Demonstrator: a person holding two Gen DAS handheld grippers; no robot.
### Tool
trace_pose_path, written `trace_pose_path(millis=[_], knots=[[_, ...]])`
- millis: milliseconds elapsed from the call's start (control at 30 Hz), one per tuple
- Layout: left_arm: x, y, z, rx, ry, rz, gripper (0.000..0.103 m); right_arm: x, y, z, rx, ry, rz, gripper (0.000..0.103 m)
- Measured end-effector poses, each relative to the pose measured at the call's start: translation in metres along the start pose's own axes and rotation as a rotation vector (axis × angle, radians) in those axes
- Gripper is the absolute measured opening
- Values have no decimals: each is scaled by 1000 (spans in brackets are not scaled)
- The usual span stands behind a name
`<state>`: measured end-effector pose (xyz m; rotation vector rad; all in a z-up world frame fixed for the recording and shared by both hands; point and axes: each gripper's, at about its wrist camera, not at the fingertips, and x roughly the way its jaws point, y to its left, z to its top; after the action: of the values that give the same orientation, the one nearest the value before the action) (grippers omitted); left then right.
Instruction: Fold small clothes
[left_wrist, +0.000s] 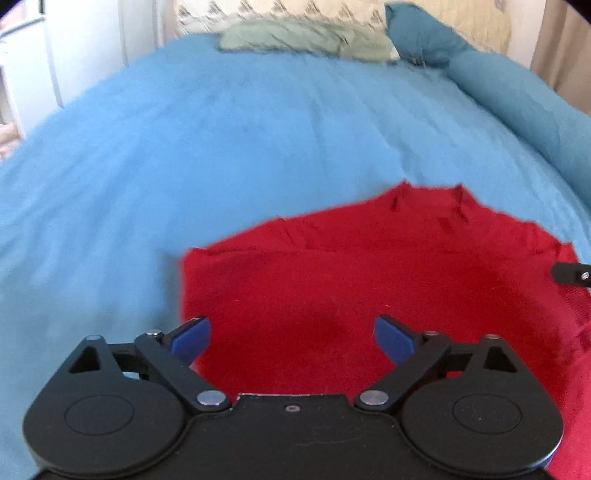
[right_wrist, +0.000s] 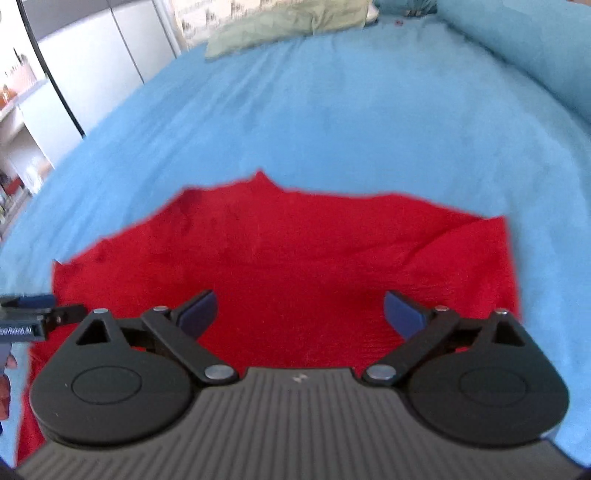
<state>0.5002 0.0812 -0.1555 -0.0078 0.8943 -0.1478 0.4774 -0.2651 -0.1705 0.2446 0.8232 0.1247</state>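
A red knitted garment lies flat on the blue bedspread. It also shows in the right wrist view, with a fold at its right edge. My left gripper is open and empty above the garment's near left part. My right gripper is open and empty above its near right part. The right gripper's tip shows at the right edge of the left wrist view. The left gripper's tip shows at the left edge of the right wrist view.
A green pillow and a patterned pillow lie at the bed's far end. A rolled teal blanket runs along the right side. White cabinets and shelves stand left of the bed.
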Motion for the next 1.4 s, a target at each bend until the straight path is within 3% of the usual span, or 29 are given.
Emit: trace_pose_path(millis=[167, 267, 433, 533, 700, 767, 833, 1000, 1100, 1200, 1267, 1333, 1400], knots=[[-83, 11, -19, -48, -20, 9, 99, -84, -14, -4, 5, -58, -26, 103], [-123, 14, -38, -34, -3, 41, 100, -134, -22, -20, -7, -39, -62, 103], [-165, 17, -92, -83, 134, 51, 99, -194, -30, -73, 5, 89, -135, 103], [-178, 12, -132, -106, 222, 43, 95, -213, -33, -116, 36, 212, -160, 103], [-184, 2, -194, -111, 350, 32, 77, -228, -34, -176, 33, 353, -239, 102], [-181, 0, -212, -111, 398, 31, 61, -229, -40, -197, 53, 408, -250, 92], [-179, -3, -225, -99, 420, 28, 60, -227, -44, -210, 66, 450, -265, 88], [-177, -12, -226, -55, 401, 28, 58, -224, -51, -237, 91, 518, -281, 82], [-184, -13, -233, -30, 401, 18, 50, -225, -50, -248, 82, 547, -276, 75], [-186, -18, -238, -7, 410, 2, 38, -226, -46, -251, 74, 544, -275, 71], [-183, -20, -236, -3, 422, -15, 24, -226, -45, -250, 90, 550, -250, 54], [-179, -25, -238, 4, 436, -28, 15, -224, -40, -249, 75, 555, -241, 49], [-176, -27, -238, 5, 441, -30, 12, -223, -38, -249, 76, 561, -238, 46]])
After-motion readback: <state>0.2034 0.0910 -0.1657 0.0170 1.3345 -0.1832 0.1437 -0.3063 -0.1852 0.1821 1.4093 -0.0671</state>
